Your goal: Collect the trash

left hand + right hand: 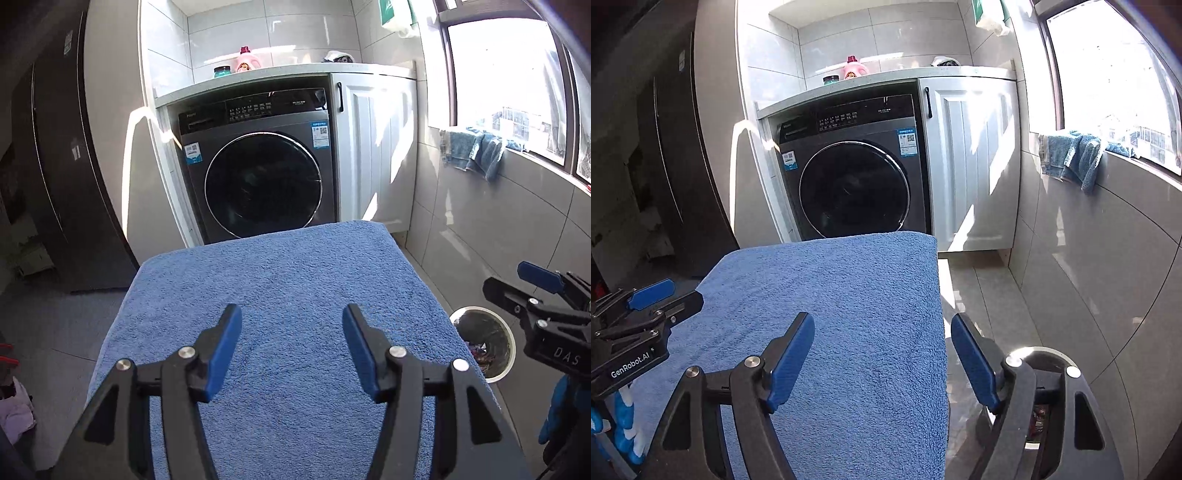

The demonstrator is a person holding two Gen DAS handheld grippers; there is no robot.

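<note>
The blue towel (295,332) under both grippers shows no trash; the bin (495,343), wrappers inside, stands right of the left gripper (291,350) and below the right gripper (882,362). Both hang with fingers apart, empty, so scanning for remaining scraps seems the sensible move.

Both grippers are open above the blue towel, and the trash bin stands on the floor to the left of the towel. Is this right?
Not quite: the trash bin stands to the right of the blue towel, as the left wrist view shows. The left gripper and right gripper are indeed open.

Blue towel (295,314) rough terry cloth; wall tiles (1108,277) glossy.
</note>
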